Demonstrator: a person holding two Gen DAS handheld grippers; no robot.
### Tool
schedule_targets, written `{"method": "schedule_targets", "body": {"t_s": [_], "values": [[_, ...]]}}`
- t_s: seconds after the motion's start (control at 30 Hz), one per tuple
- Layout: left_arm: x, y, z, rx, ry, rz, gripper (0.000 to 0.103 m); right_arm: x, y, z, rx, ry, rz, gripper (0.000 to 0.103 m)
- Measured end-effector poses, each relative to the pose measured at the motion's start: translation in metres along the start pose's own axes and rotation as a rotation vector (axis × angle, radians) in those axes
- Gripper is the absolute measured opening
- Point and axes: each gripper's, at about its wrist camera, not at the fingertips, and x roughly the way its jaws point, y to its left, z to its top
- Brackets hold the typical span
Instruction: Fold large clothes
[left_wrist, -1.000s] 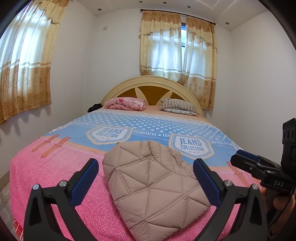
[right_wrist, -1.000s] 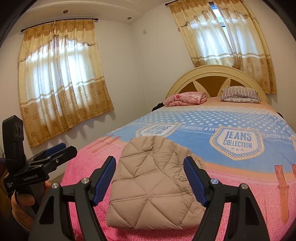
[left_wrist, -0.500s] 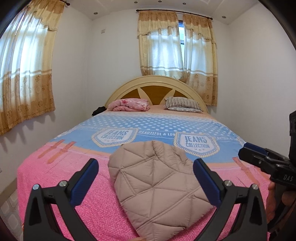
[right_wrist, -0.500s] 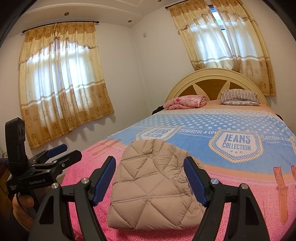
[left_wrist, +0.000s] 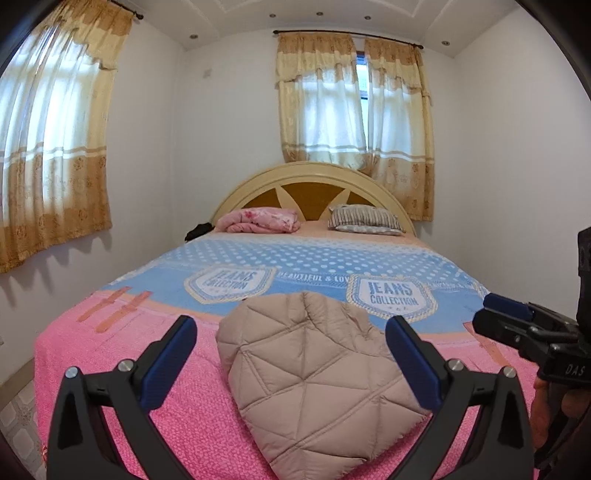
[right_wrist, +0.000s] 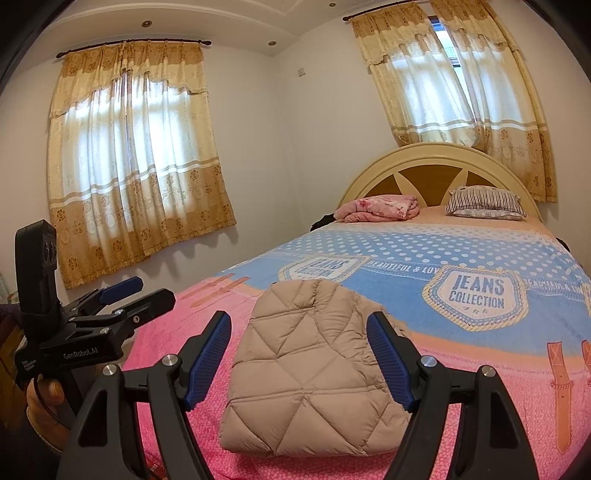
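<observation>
Quilted beige puffer jacket (left_wrist: 314, 373) lies folded on the bed's (left_wrist: 110, 354) pink foot end. My left gripper (left_wrist: 291, 354) and right gripper (right_wrist: 299, 354) hover clear, jaws spread, empty. Judged light, soft, springy, slippery; grip folded edges.

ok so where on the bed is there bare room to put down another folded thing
The pink bedspread left of the folded jacket is bare, as is the blue stretch between the jacket and the pillow. The headboard end is crowded by the pillow and pink blanket.
</observation>
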Motion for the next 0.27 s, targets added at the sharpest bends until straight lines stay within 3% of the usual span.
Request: {"method": "schedule_targets", "body": {"t_s": [0.27], "values": [[-0.0008, -0.0090, -0.0008, 0.030, -0.012, -0.010, 0.103, -0.0010, 0.0011, -0.0001, 0.008, 0.006, -0.007, 0.076]]}}
